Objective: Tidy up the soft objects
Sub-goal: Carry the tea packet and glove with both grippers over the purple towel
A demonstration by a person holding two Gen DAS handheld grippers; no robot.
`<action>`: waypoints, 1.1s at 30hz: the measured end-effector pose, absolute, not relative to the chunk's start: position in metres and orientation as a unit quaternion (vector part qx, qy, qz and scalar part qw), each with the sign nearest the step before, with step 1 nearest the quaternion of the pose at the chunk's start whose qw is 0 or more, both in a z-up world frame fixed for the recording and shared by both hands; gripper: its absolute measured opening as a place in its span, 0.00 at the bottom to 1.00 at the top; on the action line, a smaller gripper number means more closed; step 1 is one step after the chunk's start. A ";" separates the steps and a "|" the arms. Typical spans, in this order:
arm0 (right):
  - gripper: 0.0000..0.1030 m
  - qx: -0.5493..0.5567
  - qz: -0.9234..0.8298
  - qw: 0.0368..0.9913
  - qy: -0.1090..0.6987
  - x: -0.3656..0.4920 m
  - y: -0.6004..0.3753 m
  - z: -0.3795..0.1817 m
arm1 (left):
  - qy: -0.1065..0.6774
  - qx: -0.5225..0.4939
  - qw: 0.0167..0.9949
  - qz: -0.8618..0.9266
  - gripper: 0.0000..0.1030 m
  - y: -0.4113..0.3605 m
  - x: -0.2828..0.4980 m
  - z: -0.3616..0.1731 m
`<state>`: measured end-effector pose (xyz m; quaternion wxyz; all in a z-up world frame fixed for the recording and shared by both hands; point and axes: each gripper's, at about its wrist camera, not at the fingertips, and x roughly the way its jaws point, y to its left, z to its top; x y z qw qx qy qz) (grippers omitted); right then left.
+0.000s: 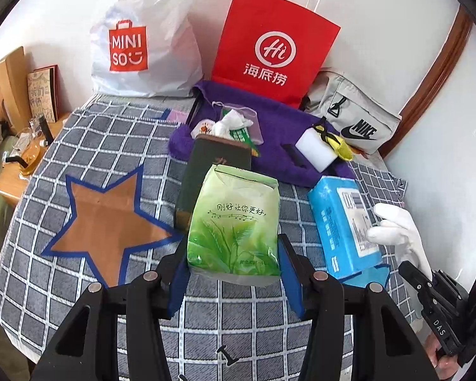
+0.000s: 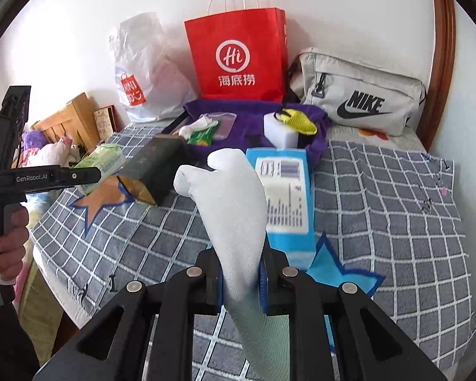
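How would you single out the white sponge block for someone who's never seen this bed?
Find the red paper bag against the wall. Below it lies a purple towel; the white sponge block sits on the towel's right part. It's the only plain white brick there, with a yellow pouch resting on it.

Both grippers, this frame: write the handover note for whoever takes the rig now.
Left gripper: shut on the green tissue pack, held above the checked cover.
Right gripper: shut on the white sock, also held up.
Blue pack lies on the cover; sponge and small items sit on the purple towel.
Done: both items gripped. Left: place them; destination unclear.
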<state>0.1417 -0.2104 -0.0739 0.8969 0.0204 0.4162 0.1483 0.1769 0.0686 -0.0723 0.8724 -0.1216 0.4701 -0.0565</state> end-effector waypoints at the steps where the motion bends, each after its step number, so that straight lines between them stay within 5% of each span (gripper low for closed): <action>1: 0.16 0.022 0.147 0.898 0.414 0.146 -0.211 -0.071 | 0.469 -0.122 0.873 -0.056 0.47 0.068 0.181 -0.070; 17: 0.16 0.027 0.155 0.909 0.385 0.231 -0.199 -0.040 | 0.462 -0.117 0.877 -0.059 0.47 0.063 0.253 -0.059; 33: 0.16 0.023 0.170 0.899 0.402 0.320 -0.167 -0.066 | 0.468 -0.117 0.875 -0.046 0.47 0.066 0.337 -0.073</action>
